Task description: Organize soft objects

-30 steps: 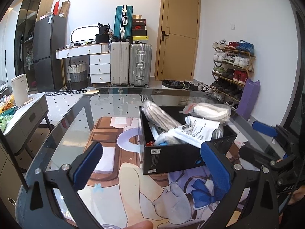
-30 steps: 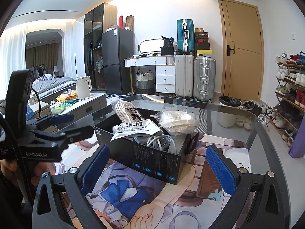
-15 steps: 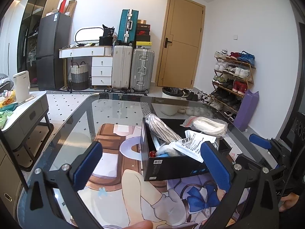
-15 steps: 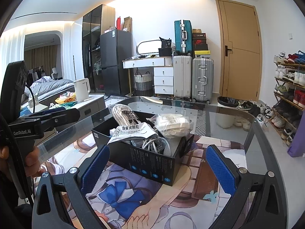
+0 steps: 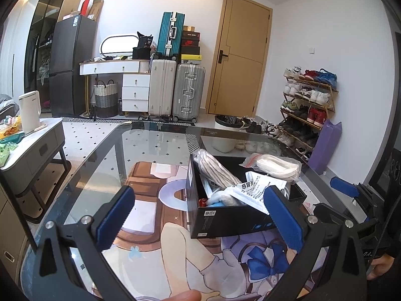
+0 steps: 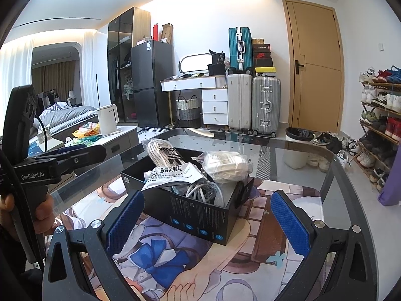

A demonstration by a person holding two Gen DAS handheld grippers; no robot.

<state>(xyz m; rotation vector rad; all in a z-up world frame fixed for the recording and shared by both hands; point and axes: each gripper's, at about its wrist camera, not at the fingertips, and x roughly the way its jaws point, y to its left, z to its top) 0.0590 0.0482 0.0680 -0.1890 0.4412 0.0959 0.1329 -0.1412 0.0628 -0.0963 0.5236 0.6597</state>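
A black box (image 6: pixel 198 213) stands on the printed mat (image 6: pixel 275 228) of a glass table (image 6: pixel 351 175), near the table's middle. It is filled past its rim with soft goods: a bagged bundle of pale cord (image 6: pixel 164 154) leans at the far corner, a white sachet (image 6: pixel 175 175) lies on top, a clear bag of white material (image 6: pixel 226 166) rests on the far rim, and grey cable (image 6: pixel 204 192) is coiled inside.

The right gripper (image 6: pixel 208 222) is held just short of the box, its blue pads (image 6: pixel 288 222) spread wide with nothing between them. The left gripper (image 5: pixel 198 219) is held to the box's other side, its pads (image 5: pixel 114 217) likewise wide apart and empty. Each gripper is seen in the other's view, at the frame's edge, gripped by a hand (image 6: pixel 41 213).

Beyond the table, suitcases (image 6: pixel 253 102), a door (image 6: pixel 313 67) and a shoe rack (image 5: pixel 307 105) are seen.
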